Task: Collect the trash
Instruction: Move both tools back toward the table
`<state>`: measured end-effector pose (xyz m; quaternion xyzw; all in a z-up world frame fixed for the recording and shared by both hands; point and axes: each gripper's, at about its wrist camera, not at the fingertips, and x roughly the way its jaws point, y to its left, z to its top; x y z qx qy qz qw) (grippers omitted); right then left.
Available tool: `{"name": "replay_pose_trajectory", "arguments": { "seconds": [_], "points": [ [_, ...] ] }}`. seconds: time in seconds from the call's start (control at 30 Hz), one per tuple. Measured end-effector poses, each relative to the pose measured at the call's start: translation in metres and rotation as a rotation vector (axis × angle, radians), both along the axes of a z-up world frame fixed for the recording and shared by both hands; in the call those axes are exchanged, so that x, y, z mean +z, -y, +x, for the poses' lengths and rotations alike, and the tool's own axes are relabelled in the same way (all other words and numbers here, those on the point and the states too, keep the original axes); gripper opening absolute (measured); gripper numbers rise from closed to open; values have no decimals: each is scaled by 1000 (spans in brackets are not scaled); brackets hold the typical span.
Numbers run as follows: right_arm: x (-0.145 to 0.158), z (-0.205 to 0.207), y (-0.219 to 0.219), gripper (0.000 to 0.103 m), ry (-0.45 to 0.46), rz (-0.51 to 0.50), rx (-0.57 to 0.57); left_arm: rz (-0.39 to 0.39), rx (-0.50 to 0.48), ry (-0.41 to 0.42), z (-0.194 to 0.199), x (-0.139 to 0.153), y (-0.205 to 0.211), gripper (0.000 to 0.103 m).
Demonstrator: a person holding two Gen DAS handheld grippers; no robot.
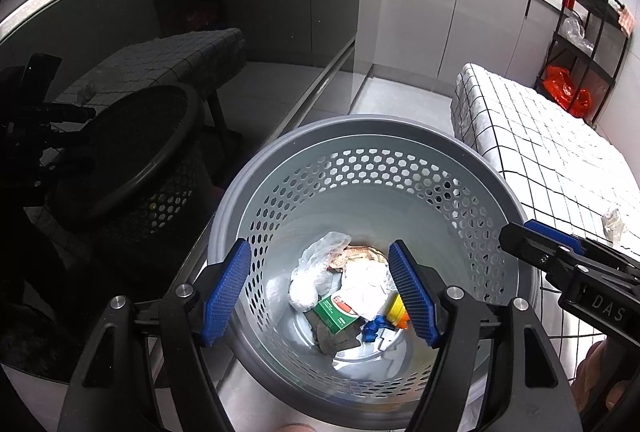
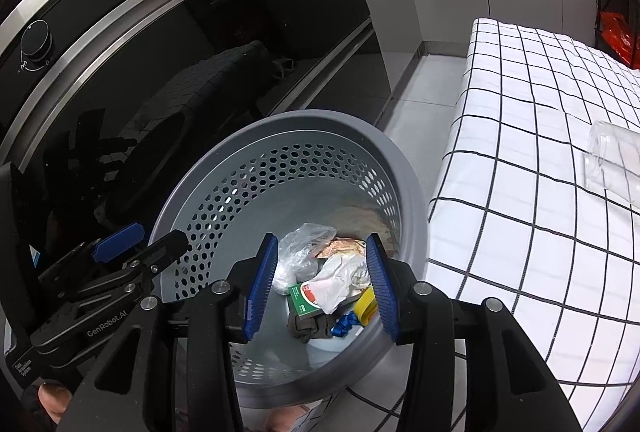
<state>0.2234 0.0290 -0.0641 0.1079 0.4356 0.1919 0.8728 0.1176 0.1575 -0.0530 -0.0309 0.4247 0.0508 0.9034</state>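
A grey perforated waste basket (image 1: 360, 136) stands on the floor and also shows in the right wrist view (image 2: 320, 124). In it lie a clear plastic bag (image 1: 320, 252), crumpled white paper (image 1: 368, 288), a green carton (image 1: 336, 314), a yellow cap (image 1: 396, 306), a blue scrap (image 1: 372, 328) and a dark rag (image 1: 332, 338). My left gripper (image 1: 320, 296) is open and empty above the basket. My right gripper (image 2: 322, 292) is open and empty above it too, and it shows at the right edge of the left wrist view (image 1: 560, 256).
A table with a white checked cloth (image 2: 540, 172) stands right of the basket, with a clear plastic container (image 2: 612, 160) and a crumpled scrap (image 1: 614, 224) on it. A dark glass oven door (image 1: 180, 52) is on the left. A black rack (image 1: 580, 52) holds an orange bag.
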Motion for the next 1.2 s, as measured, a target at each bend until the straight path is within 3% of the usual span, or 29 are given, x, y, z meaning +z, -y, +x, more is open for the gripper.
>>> {"name": "replay_pose_trajectory", "arguments": {
  "seconds": [1.2],
  "points": [
    [21, -48, 88, 60, 57, -3, -126, -13, -98, 51, -11, 15, 56, 79]
  ]
}}
